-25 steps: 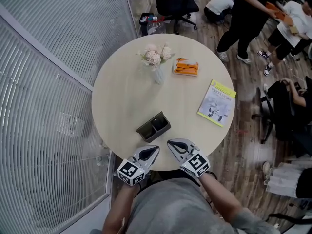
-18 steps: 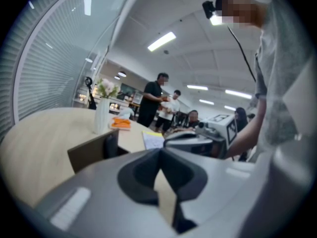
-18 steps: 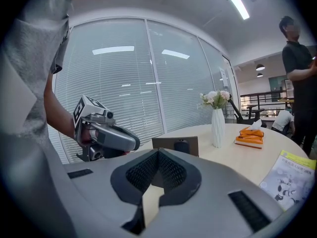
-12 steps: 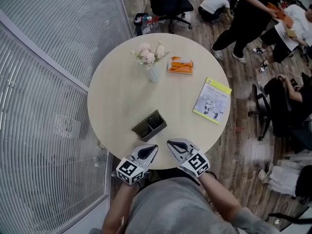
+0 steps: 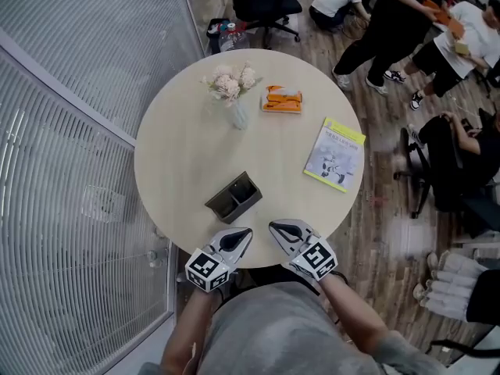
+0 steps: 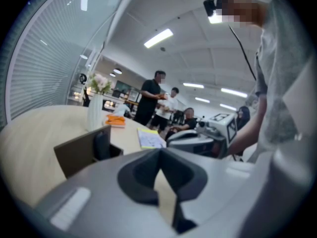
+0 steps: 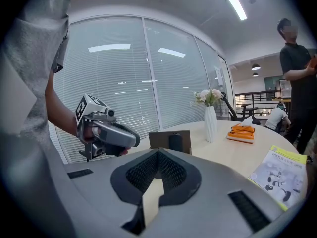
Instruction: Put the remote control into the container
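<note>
A dark open-topped container with a divider stands on the round table, just beyond both grippers. A dark slim thing, seemingly the remote control, stands upright inside it, and the left gripper view also shows this remote control. My left gripper and right gripper hover side by side at the table's near edge. Both are shut with nothing between the jaws. The container lies ahead and left of the left gripper. From the right gripper, the container sits straight ahead.
A white vase of flowers, an orange packet and a yellow-edged booklet lie further back and right on the table. A glass wall with blinds runs along the left. People and office chairs stand beyond the table.
The head view has drifted, so the table and its things sit slightly further left in the picture. Both grippers stay shut near the front edge.
</note>
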Action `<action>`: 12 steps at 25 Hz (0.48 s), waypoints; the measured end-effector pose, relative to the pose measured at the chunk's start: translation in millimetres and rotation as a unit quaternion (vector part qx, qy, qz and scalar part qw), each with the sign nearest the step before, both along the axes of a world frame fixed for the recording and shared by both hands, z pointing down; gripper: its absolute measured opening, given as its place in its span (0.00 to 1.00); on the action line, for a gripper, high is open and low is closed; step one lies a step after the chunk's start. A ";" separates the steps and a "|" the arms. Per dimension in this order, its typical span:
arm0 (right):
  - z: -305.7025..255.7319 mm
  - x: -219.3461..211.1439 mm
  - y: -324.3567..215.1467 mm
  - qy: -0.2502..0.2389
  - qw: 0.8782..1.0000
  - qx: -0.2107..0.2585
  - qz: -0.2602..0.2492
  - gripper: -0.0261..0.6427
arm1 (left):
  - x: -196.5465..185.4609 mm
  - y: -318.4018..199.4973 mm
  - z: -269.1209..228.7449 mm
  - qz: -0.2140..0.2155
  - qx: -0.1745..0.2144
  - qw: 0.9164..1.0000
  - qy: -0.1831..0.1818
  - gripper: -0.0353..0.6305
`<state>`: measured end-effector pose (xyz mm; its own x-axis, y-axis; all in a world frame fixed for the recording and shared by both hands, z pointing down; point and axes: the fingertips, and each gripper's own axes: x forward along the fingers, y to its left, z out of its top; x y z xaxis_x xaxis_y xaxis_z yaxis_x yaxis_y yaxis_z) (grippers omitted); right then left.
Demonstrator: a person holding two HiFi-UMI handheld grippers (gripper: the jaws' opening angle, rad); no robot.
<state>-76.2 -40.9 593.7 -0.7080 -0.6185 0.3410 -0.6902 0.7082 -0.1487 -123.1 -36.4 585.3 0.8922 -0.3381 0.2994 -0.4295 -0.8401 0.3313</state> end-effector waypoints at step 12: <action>-1.3 1.9 5.4 0.001 1.000 0.005 0.005 0.06 | -5.0 11.7 2.9 -0.005 -0.004 1.000 -0.003 0.05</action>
